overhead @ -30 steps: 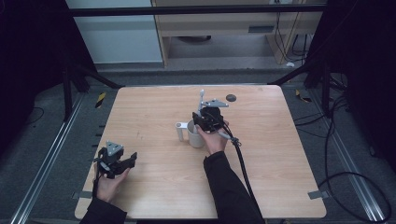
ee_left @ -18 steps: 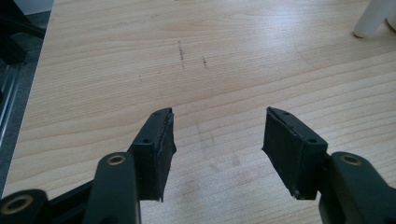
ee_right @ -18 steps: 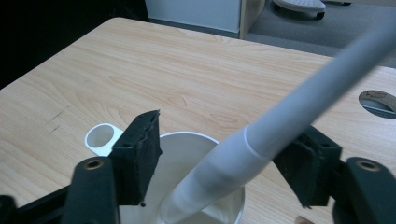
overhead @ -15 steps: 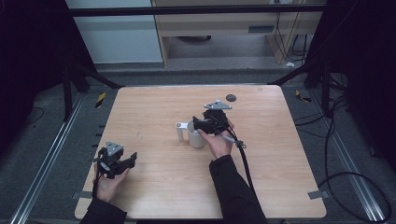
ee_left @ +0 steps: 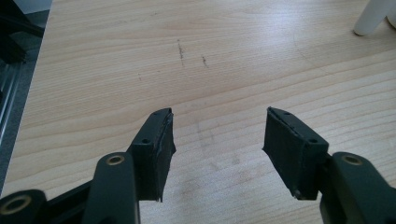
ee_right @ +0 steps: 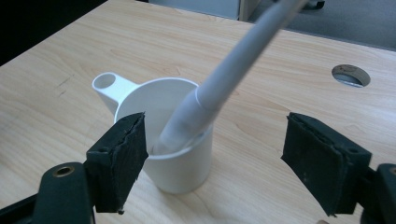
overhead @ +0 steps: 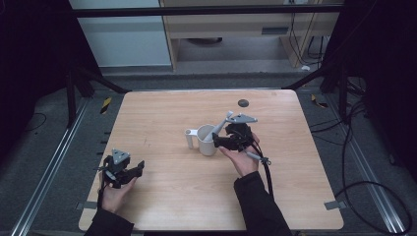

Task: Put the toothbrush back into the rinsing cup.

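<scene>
White plastic cup (ee_right: 175, 140), one, with a flat looped handle (ee_right: 109, 86), standing upright on the counter (overhead: 162, 123) just ahead of the right tool (overhead: 223, 141).

Pale grey-white rod or long-handled utensil (ee_right: 219, 84), one: its lower end sits inside the cup and its shaft leans up and away over the rim, toward the far side of the right tool. What its upper end is we cannot tell.

Right tool, one: jaws have just been opening and now stand wide, pads clear of everything; the cup lies ahead of the gap, nearer the left pad (ee_right: 123, 154), nothing gripped.

Left tool (overhead: 129, 173), one: jaws apart, nothing between them, bare wood in front of it, well apart from the cup.

Step in hand, as we judge it: the release after setting the rod in the cup. We reckon the next move calls for drawing the right tool straight back, keeping both pads clear of the rim and the leaning shaft, since a nudge could tip the cup.

Round dark hole (overhead: 242, 103) in the counter, one, beyond the right tool.
</scene>
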`<state>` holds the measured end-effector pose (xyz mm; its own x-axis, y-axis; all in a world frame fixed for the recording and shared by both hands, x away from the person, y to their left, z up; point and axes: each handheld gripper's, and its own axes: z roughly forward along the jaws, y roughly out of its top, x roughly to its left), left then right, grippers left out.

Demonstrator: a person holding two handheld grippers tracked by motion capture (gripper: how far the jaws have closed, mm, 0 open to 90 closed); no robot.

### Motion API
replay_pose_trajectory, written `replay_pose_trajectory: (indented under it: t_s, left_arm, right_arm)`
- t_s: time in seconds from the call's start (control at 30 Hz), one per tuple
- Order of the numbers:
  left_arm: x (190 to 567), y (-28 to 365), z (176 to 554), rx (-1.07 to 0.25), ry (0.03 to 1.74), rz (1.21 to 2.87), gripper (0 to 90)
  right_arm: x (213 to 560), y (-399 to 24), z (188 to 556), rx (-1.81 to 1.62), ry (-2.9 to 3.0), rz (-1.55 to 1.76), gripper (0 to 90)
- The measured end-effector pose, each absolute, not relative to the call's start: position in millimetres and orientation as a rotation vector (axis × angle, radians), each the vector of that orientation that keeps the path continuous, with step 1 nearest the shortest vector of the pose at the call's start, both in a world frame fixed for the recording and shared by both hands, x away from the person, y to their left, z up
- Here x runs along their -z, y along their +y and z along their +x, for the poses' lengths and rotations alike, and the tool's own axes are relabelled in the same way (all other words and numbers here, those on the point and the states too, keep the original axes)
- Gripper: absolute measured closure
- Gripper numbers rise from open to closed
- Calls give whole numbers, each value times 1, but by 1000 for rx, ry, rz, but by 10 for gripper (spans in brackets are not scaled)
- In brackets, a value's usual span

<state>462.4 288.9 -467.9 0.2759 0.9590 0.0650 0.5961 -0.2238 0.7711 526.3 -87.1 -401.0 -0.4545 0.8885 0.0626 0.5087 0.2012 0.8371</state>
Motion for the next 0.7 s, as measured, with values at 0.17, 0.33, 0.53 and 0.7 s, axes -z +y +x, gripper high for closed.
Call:
replay_pose_trajectory:
  t_s: [0.17, 0.33, 0.53, 0.7]
  left_arm:
    - [468, 289, 462, -738, 1391, 1918, 411]
    - [469, 288, 462, -741, 1380, 1926, 393]
    - [472, 286, 463, -754, 1357, 1944, 368]
    - [474, 285, 464, -749, 1355, 1960, 354]
  right_arm:
    - [402, -104, 514, -1176, 2104, 1286, 195]
    - [410, -129, 497, -1171, 2108, 1275, 187]
    - [423, -156, 478, -1182, 2083, 1259, 178]
    - [433, -177, 468, -1124, 2073, 1258, 168]
